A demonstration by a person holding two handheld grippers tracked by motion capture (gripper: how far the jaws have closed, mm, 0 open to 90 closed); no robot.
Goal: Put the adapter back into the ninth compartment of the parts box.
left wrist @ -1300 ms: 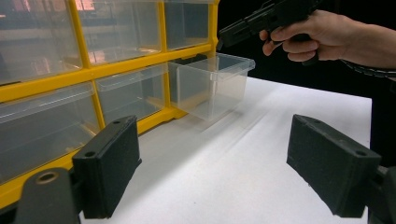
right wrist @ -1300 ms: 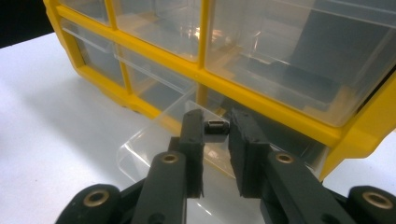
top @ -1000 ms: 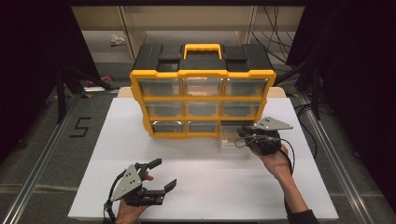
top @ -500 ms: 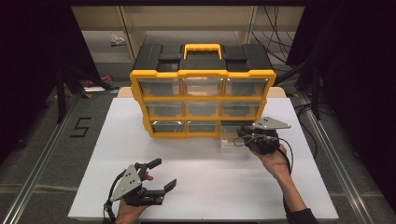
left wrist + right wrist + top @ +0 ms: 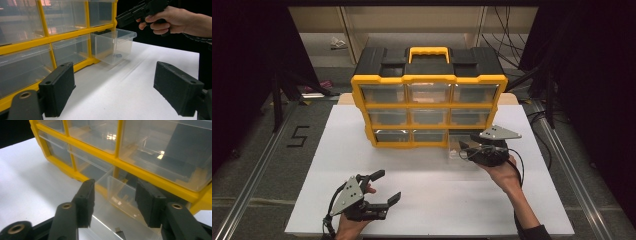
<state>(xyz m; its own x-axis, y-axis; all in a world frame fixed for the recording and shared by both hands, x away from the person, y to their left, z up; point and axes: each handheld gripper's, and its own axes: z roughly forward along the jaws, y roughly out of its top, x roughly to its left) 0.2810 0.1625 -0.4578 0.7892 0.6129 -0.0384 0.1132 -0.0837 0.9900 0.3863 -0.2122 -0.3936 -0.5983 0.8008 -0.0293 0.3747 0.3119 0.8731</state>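
Yellow-framed plastic organiser cabinet (image 5: pixel 429 107) with black top and yellow carry handle: it stands upright at the far middle of the white rectangular tabletop (image 5: pixel 432 200), three rows of three clear drawers facing you. The clear plastic bottom-right drawer (image 5: pixel 458 146) is pulled partway out toward you; the other eight sit flush. In the left gripper view a small dark item (image 5: pixel 118 55) lies on that drawer's floor; what it is, you cannot tell.

Your right gripper (image 5: pixel 466 150) sits right at the open drawer's front, hand behind it. In the right gripper view its jaws stand apart, one each side of the drawer's front wall, pads not seen touching it.

Your left gripper (image 5: pixel 384 187) rests low at the near left of the tabletop, well apart from the cabinet, jaws spread wide, nothing between them.
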